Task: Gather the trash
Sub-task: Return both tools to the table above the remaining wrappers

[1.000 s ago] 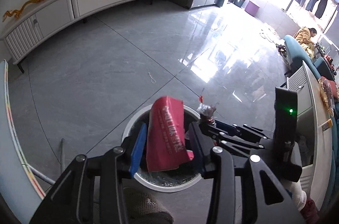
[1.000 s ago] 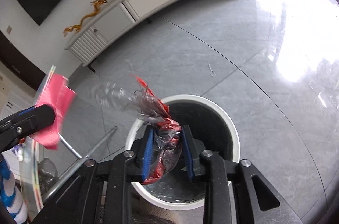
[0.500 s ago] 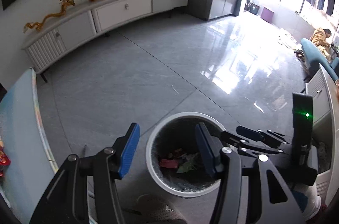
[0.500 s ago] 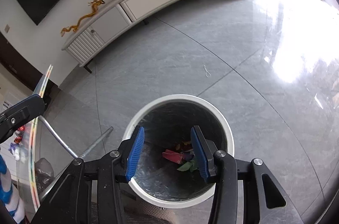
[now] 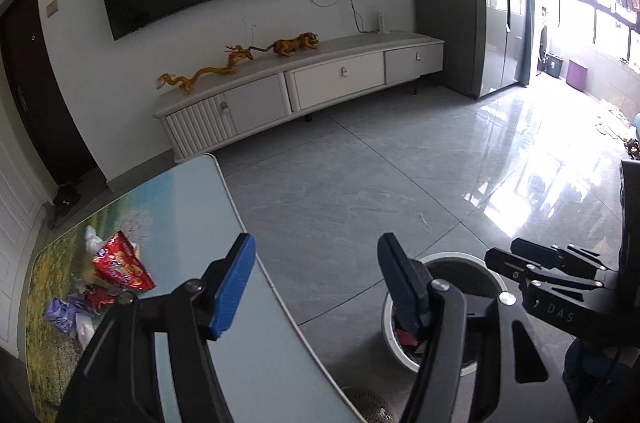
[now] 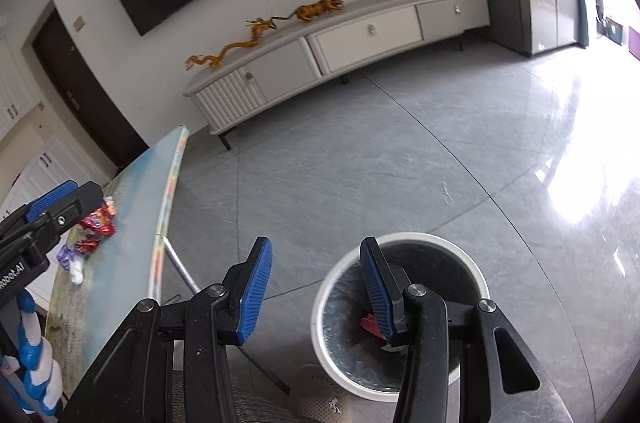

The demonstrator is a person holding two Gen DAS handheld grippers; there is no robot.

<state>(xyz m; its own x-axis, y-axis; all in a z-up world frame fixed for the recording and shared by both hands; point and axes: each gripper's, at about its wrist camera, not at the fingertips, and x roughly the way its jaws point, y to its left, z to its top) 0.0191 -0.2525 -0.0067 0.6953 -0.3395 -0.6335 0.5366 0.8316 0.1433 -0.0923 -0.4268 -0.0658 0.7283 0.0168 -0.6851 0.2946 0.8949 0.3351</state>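
The white-rimmed trash bin (image 6: pixel 420 237) stands on the floor, with red and green scraps (image 6: pixel 370 325) at its bottom. My right gripper (image 6: pixel 316 287) hangs open and empty over the bin's left rim. My left gripper (image 5: pixel 316 283) is empty too, its jaws opening, above the edge of the table (image 5: pixel 192 207); the bin (image 5: pixel 386 319) lies to its lower right. A red snack wrapper (image 5: pixel 120 263), a purple wrapper (image 5: pixel 60 311) and white tissue lie on the table's left part. The red wrapper (image 6: pixel 98 219) also shows beside the left gripper (image 6: pixel 60 201).
A long white TV cabinet (image 5: pixel 300 91) with golden figurines stands at the far wall under a large dark screen. Grey tiled floor (image 6: pixel 400 151) stretches between it and the bin. A metal table leg (image 6: pixel 180 271) slants down by the bin.
Both grippers let their wrappers fall into the bin, then rose and swung left and upward. The table with its trash has come into view. The left jaws stand wider.
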